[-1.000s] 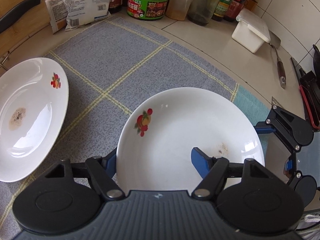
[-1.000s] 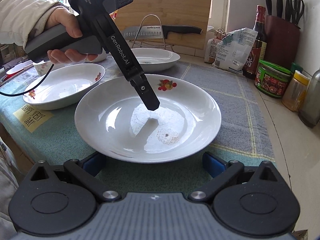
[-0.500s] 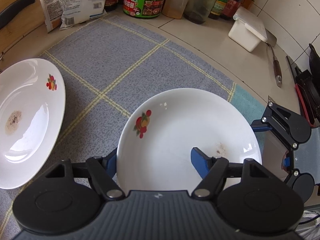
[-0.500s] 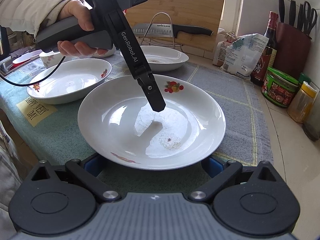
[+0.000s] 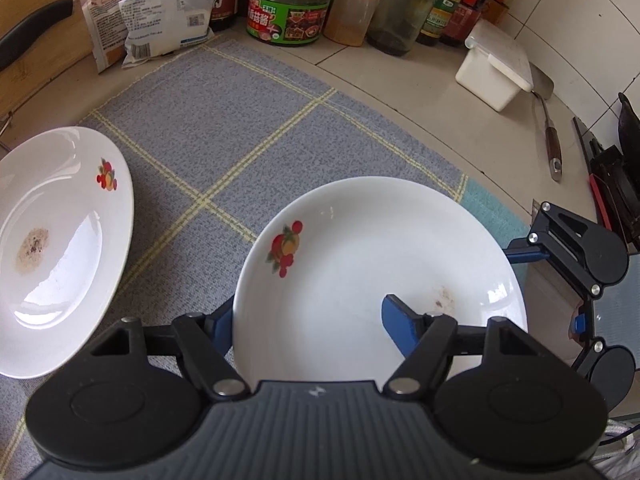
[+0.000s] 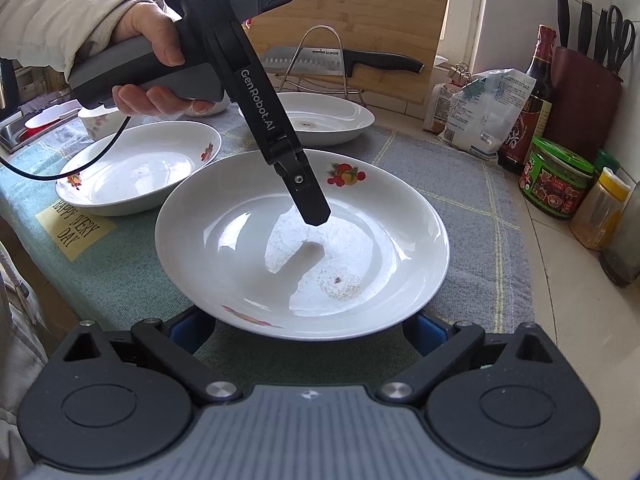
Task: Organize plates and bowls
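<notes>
Left wrist view: the left tongs (image 5: pixel 308 326) straddle the near rim of the plate (image 5: pixel 376 264), one blue finger outside the rim at left, the other lying inside the bowl of the plate. They look clenched on that rim, though the contact under the plate is hidden. The plate sits over the grey mat (image 5: pixel 248 120) near its teal edge, a brown smear close to the inner finger. A second plate (image 5: pixel 60 240) lies well apart at the left, also stained. The right tongs (image 5: pixel 576 256) show at the plate's far right edge, just beside it.

Right wrist view: the same plate (image 6: pixel 300 240) fills the middle, with the left tongs (image 6: pixel 310 200) reaching down over its far rim, held by the hand (image 6: pixel 152 64). The right tongs (image 6: pixel 308 332) are spread wide, both blue fingers outside and below the near rim, grasping nothing. A bowl (image 6: pixel 140 168) and the second plate (image 6: pixel 320 120) stand behind on the table.

Risks, as I judge them: a one-sided pinch on a glazed, sloping rim could slip, letting the plate tilt and drop onto the mat. If the right tongs close while low, they may knock the rim instead of catching it. Swinging towards the bowl risks chipping china on china.
</notes>
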`<state>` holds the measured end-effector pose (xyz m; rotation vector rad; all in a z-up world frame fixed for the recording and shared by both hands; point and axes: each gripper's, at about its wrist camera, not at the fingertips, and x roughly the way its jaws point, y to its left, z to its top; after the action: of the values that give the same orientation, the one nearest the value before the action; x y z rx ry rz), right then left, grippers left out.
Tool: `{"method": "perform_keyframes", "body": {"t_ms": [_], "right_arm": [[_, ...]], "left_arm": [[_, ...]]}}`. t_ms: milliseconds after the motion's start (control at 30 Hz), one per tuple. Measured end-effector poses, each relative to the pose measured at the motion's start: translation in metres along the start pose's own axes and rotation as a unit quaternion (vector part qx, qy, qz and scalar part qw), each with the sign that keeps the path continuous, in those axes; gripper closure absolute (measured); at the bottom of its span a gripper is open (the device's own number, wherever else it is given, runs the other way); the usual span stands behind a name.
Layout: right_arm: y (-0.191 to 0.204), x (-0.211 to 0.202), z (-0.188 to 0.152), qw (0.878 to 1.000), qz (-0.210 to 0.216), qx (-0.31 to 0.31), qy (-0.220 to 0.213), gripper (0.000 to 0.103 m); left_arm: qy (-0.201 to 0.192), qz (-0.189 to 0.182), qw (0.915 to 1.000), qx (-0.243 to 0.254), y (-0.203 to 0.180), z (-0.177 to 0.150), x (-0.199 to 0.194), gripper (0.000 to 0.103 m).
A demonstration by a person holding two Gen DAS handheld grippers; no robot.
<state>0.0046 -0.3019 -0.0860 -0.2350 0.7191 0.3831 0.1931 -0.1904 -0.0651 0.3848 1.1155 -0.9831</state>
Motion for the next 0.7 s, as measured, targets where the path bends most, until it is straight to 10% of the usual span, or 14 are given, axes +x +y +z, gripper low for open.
{"method": "perform_keyframes", "body": {"t_ms": [700], "right_arm": [[-0.054,0.009,0.026,1.000,-0.022,-0.013,0.000,0.002]], "left_arm": [[-0.034,0.003,0.9993,0.014,0.007,0.061,0.004,0.031]]}}
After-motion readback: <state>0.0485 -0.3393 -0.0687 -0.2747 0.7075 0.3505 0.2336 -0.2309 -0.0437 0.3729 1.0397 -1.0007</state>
